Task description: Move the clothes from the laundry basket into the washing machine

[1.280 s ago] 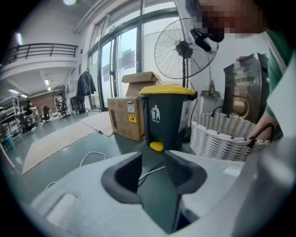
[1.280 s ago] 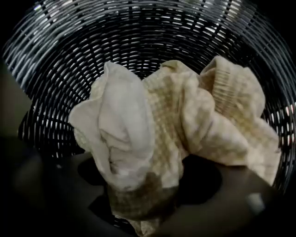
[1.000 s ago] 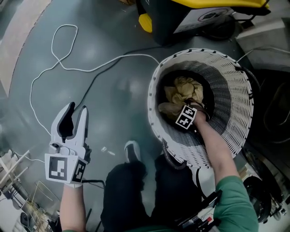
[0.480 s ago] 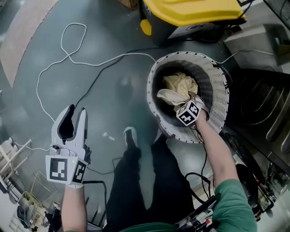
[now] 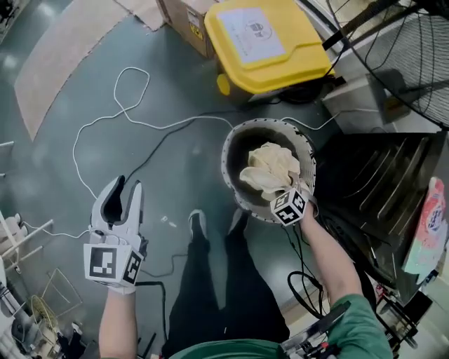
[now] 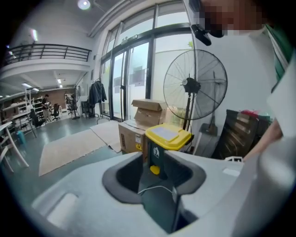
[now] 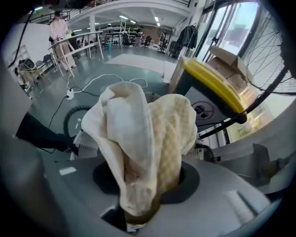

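My right gripper (image 5: 284, 195) is shut on a cream cloth (image 5: 269, 168), which hangs bunched above the white wicker laundry basket (image 5: 230, 175) on the floor. In the right gripper view the cloth (image 7: 143, 139) fills the gap between the jaws and drapes upward and over them. The left gripper (image 5: 123, 188) is held out over the grey floor to the left of the basket. Its jaws stand apart with nothing between them. Through the gap, the left gripper view shows a yellow-lidded bin (image 6: 167, 136). No washing machine can be told for sure.
Beyond the basket stand a yellow-lidded bin (image 5: 270, 42) and a cardboard box (image 5: 184, 21). A large fan (image 5: 414, 56) and a black slatted panel (image 5: 368, 182) are at the right. A white cable (image 5: 126, 105) loops across the floor. The person's legs and shoes (image 5: 201, 228) are below.
Both grippers have risen a good way. The right one has lifted the cream cloth up out of the basket. The floor and basket look farther off now.
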A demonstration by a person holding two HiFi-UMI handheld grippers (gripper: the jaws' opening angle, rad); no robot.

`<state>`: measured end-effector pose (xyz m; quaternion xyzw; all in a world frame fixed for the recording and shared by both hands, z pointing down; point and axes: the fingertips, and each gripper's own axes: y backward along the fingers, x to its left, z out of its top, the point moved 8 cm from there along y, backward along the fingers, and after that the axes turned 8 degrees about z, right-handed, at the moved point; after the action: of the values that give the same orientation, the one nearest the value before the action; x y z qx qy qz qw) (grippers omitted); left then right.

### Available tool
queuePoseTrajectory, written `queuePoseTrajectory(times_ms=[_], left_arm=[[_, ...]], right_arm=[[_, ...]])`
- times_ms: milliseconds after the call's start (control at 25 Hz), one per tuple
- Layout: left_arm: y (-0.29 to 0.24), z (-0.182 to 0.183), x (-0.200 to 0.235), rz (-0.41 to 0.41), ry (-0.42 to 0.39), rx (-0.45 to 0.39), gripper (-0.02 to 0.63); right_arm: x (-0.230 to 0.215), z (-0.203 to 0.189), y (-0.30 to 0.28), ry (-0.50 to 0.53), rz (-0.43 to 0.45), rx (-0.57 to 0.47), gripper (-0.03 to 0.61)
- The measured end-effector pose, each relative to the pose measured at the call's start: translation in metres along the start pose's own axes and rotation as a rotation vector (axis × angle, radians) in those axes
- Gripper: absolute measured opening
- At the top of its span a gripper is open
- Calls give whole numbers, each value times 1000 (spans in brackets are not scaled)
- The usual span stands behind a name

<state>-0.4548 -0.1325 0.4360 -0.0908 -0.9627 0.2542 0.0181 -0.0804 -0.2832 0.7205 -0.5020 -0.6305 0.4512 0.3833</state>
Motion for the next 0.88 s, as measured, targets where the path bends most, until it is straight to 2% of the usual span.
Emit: queuePoseTrajectory(times_ms=[360, 600, 880], left_arm=[[66, 109, -9, 35, 3, -105, 140], [100, 177, -37, 18, -24, -167, 140], [131, 239, -66, -20, -36, -251, 140]], right_arm=[[-9, 57, 175, -69, -111, -190, 161], [-1, 86, 290, -24, -170, -310, 161], [10, 107, 408, -44, -268, -448, 161]])
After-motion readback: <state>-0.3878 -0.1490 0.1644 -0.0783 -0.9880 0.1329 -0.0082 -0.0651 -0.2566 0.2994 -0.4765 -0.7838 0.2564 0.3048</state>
